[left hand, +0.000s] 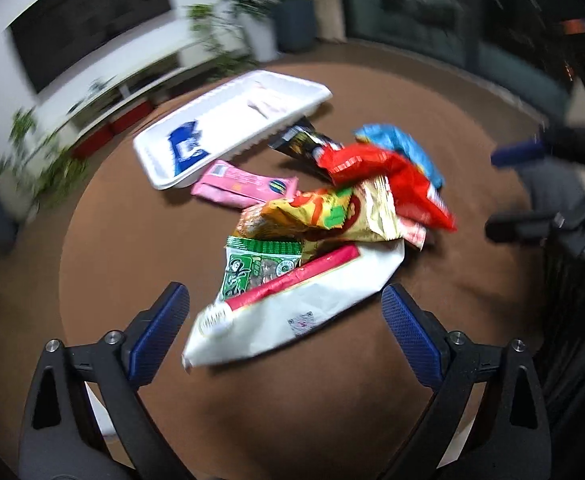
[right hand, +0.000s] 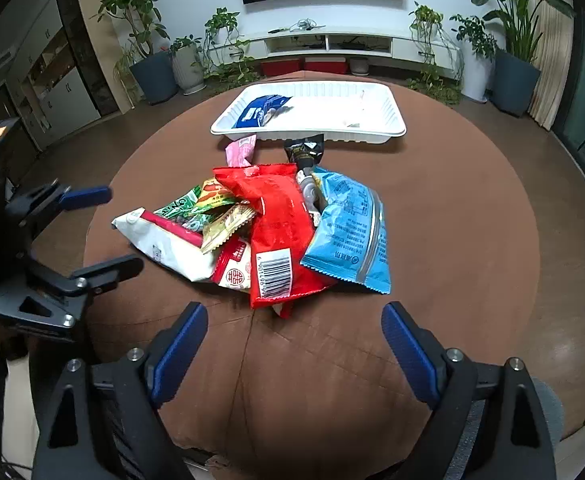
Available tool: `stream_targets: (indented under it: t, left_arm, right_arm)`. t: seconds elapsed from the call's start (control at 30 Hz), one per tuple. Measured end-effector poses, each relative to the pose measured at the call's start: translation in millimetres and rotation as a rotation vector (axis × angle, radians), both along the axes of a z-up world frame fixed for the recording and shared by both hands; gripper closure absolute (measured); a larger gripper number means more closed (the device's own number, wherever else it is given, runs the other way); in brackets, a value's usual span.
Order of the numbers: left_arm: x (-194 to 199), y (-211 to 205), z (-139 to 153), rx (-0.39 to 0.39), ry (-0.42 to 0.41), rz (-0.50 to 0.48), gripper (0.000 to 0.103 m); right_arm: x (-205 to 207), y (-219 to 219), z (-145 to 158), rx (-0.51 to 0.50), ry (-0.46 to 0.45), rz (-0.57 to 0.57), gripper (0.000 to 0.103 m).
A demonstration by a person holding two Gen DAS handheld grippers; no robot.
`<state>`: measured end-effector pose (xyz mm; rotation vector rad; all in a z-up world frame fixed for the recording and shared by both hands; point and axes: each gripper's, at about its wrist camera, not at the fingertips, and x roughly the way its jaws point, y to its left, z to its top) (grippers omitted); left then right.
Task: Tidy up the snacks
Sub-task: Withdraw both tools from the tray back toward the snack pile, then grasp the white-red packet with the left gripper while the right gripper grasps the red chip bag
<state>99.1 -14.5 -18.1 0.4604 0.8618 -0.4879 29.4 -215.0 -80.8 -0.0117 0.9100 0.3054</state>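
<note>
Loose pile of coloured foil snack packets [right hand: 268, 228] lies mid-way on the round brown table [right hand: 452, 240], just short of the white ribbed plastic tray [right hand: 388, 130]. Left gripper [left hand: 284, 336] and right gripper [right hand: 292, 344] both released, holding nothing.

Glossy plastic snack packets [right hand: 276, 236] lie on a matt brown cloth tabletop [right hand: 452, 220] beside a ribbed white plastic tray [right hand: 388, 128].

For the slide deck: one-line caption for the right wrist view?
Open right gripper faces a snack pile on a brown table, white tray behind.
</note>
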Motion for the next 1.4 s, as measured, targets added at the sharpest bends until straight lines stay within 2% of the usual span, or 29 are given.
stream_targets:
  t: [0.13, 0.23, 0.3, 0.37, 0.47, 0.57, 0.67, 0.87, 1.0, 1.2, 1.33, 1.4]
  left_arm:
    - [12, -16, -15, 0.141, 0.015, -0.126, 0.005]
    - [19, -22, -29, 0.197, 0.058, -0.187, 0.009]
    - [25, -23, -40, 0.209, 0.116, -0.205, 0.029]
    - [26, -21, -45, 0.21, 0.144, -0.208, 0.033]
    - [25, -17, -49, 0.167, 0.196, -0.212, 0.044]
    - [20, -14, -54, 0.135, 0.247, -0.211, 0.05]
    - [13, -16, -62, 0.12, 0.304, -0.207, 0.051]
    - [7, -32, -69, 0.083, 0.313, -0.19, 0.052]
    - [10, -30, -70, 0.032, 0.336, -0.152, 0.065]
    - [-2, -19, -69, -0.015, 0.313, -0.078, 0.081]
    - [-14, -3, -70, -0.083, 0.309, -0.009, 0.083]
    - [-19, 4, -68, -0.126, 0.311, 0.023, 0.084]
  right_arm:
    - [2, -1, -3, 0.023, 0.022, 0.005, 0.012]
    - [4, -4, -6, 0.045, 0.041, -0.002, 0.012]
    - [5, -8, -8, 0.058, 0.053, -0.01, 0.012]
    - [8, -11, -8, 0.064, 0.057, -0.021, 0.013]
    - [10, -15, -10, 0.072, 0.062, -0.034, 0.013]
    - [13, -19, -12, 0.081, 0.072, -0.041, 0.013]
    - [16, -20, -15, 0.091, 0.082, -0.043, 0.013]
    - [17, -17, -20, 0.108, 0.101, -0.035, 0.016]
    - [17, -21, -18, 0.118, 0.094, -0.043, 0.016]
    - [20, -29, -16, 0.157, 0.09, -0.032, 0.022]
    - [20, -25, -14, 0.168, 0.067, 0.004, 0.023]
    - [22, -19, -13, 0.165, 0.057, 0.034, 0.027]
